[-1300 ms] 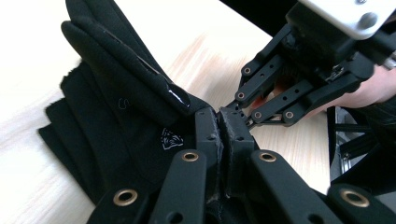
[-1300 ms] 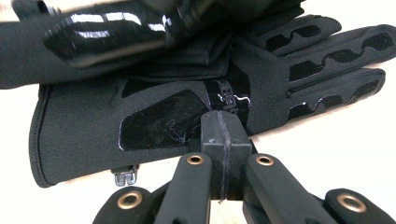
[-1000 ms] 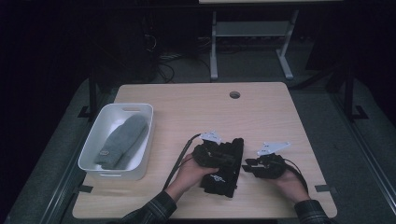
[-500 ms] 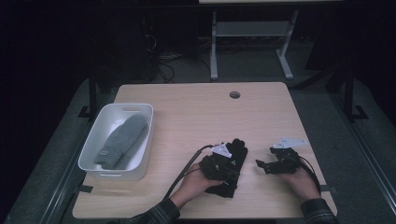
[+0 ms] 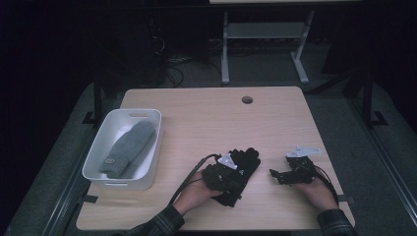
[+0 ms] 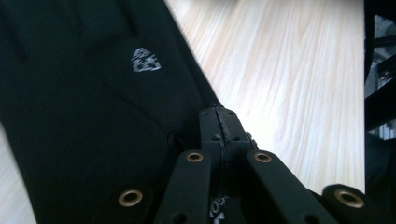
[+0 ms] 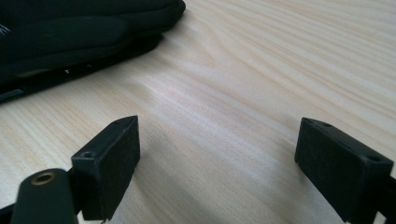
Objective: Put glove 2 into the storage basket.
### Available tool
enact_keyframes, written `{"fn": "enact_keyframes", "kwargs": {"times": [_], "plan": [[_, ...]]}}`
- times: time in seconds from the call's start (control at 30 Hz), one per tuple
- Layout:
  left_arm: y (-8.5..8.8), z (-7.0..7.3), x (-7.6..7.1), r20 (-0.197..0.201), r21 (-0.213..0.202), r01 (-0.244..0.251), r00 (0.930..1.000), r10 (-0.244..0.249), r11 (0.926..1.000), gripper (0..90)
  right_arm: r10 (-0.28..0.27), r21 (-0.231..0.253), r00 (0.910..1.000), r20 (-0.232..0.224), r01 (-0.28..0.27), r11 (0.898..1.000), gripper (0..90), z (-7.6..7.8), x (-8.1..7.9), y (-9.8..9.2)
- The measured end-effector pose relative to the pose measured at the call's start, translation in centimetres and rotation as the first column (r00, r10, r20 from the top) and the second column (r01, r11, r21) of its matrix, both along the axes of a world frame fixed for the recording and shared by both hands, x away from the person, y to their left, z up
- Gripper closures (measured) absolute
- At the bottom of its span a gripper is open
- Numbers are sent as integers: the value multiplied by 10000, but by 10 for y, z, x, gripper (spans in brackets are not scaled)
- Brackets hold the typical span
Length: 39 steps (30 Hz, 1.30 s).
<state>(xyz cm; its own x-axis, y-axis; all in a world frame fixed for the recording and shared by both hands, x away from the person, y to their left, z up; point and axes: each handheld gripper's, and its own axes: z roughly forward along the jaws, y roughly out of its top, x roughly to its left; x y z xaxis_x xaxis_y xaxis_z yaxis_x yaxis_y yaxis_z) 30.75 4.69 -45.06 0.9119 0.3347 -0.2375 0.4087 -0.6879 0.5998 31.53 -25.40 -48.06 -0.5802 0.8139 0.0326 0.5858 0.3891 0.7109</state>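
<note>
left gripper (image 5: 231, 169) is clamped on the black glove's (image 5: 241, 169) edge; right gripper (image 5: 275, 176) has just been opening, wide, nothing between.

This looks like a lab or test room. A plain light-wood table (image 5: 216, 128) with a cable hole (image 5: 247, 100) stands on grey carpet (image 5: 344, 113), lit against dark surroundings. Loose cables (image 5: 169, 66) trail on the floor behind it, beside a white metal frame (image 5: 260, 44).
</note>
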Motion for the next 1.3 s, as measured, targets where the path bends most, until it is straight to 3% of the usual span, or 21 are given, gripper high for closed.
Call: {"fn": "enact_keyframes", "kwargs": {"times": [0.17, 0.4, 0.6, 0.7, 0.9, 1.0, 1.1, 1.3], "plan": [[23, 3, 4, -94, 283, -261, 9996, 264, 9993, 894, 63, 31, 10000, 60, -63, 10000, 136, -1, 0, -1], [46, 6, 3, 111, 599, -429, 9990, 423, 9973, 894, 79, 92, 9999, 150, -81, 9999, 132, -2, -1, 0], [49, 19, 3, 438, 203, -453, 9981, 444, 9988, 866, 143, 106, 9998, 133, -144, 9998, 129, -2, 0, -1], [49, 25, 6, 782, 54, -488, 9958, 482, 9988, 767, 141, 114, 9998, 131, -143, 9998, 129, -2, 0, -1], [44, 30, 20, 1258, -192, -554, 9904, 574, 9983, 474, 150, 113, 9998, 133, -151, 9998, 130, -2, 0, -1], [37, 28, 27, 1740, -5, -413, 9839, 408, 9991, 333, 155, 107, 9998, 133, -156, 9998, 130, -2, 0, -1], [33, 24, 30, 1705, 3, -325, 9848, 320, 9995, 267, 154, 116, 9998, 133, -155, 9998, 130, -2, 0, -1], [27, 15, 33, 1710, 218, -274, 9850, 233, 9994, 232, 149, 118, 9998, 134, -151, 9998, 130, -2, 0, -1]]}}
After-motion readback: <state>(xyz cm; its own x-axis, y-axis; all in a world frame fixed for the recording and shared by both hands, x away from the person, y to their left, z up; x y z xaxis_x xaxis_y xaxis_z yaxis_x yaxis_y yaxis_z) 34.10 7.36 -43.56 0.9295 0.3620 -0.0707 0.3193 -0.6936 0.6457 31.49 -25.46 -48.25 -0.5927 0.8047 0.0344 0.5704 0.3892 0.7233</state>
